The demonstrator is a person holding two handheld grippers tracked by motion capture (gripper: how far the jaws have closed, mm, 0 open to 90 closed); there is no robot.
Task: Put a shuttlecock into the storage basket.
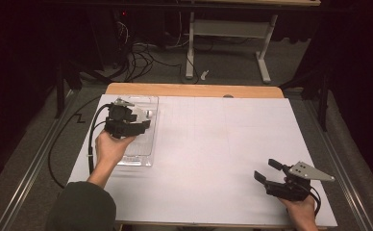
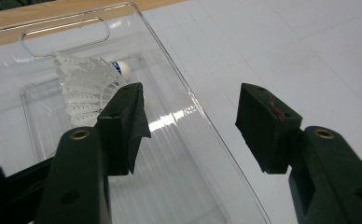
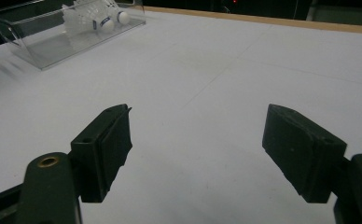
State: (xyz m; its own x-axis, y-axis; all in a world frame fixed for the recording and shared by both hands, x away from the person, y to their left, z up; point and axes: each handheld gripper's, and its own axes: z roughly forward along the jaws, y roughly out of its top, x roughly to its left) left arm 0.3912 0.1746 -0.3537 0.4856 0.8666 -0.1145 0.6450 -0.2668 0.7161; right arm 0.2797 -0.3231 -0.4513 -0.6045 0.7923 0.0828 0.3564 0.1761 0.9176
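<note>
My right claw (image 1: 267,172) hovers wide and empty over the white surface (image 1: 213,159) nearest me, while farther off my left claw (image 2: 191,100) gapes above the clear tray (image 2: 179,154), whose far end holds a white shuttlecock (image 2: 83,86).

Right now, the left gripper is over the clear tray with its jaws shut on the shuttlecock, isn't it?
Not quite. The left gripper is over the clear tray, but its jaws stand open and hold nothing; the shuttlecock lies in the tray beyond them, as the left gripper view shows.
</note>
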